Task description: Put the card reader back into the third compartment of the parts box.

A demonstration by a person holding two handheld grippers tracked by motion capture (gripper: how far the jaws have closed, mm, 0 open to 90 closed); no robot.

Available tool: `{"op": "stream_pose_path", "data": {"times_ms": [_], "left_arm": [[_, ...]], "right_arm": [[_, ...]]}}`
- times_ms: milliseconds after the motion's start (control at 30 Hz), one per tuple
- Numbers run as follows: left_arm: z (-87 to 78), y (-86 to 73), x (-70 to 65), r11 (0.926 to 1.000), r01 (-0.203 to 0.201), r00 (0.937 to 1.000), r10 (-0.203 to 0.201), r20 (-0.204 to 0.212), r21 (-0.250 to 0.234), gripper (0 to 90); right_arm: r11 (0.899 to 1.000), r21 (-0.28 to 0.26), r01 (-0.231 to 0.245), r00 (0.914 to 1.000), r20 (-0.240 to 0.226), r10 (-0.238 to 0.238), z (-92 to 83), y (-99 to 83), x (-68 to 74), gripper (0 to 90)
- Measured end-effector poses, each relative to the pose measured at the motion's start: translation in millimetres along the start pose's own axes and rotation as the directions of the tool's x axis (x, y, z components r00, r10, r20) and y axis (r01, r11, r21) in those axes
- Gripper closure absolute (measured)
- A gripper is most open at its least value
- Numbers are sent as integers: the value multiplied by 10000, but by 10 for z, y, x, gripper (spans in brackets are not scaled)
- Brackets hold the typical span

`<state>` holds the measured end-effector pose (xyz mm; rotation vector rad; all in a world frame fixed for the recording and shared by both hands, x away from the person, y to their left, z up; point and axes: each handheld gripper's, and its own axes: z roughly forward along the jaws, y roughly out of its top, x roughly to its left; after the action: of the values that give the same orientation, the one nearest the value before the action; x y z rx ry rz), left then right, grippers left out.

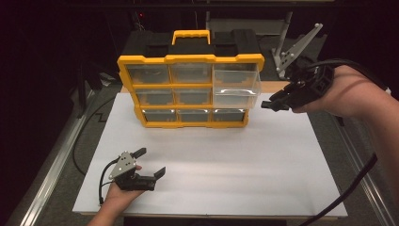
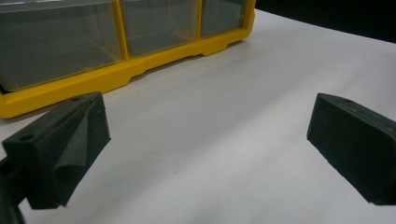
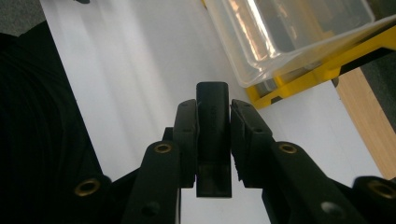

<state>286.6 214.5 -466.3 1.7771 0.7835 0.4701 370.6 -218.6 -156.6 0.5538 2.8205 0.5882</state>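
Drawers fill the yellow organizer point(image 1: 190, 92) at the far edge of the white table point(image 1: 211, 160) in the high view, and its upper right drawer point(image 1: 236, 84) stands pulled out; your right gripper point(image 1: 273, 104) hovers just beside it, while your left gripper point(image 1: 149, 162) rests near the front left corner. Your left gripper view shows its jaws spread, nothing between. Your right gripper view shows a small black block point(image 3: 213, 140) pinched between the pads; release short of the rim and it may drop onto the table.
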Motion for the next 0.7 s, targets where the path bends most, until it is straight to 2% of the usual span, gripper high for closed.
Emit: {"op": "stream_pose_path", "data": {"times_ms": [367,700], "left_arm": [[-3,-1,-3,10000,-28,10000,28,45,31,5],[-16,2,0,10000,20,10000,-20,31,-67,5]], "right_arm": [[9995,-304,-8,10000,83,10,-153,136,-57,746],[9994,-332,102,9997,236,-94,-182,319,-151,746]]}}
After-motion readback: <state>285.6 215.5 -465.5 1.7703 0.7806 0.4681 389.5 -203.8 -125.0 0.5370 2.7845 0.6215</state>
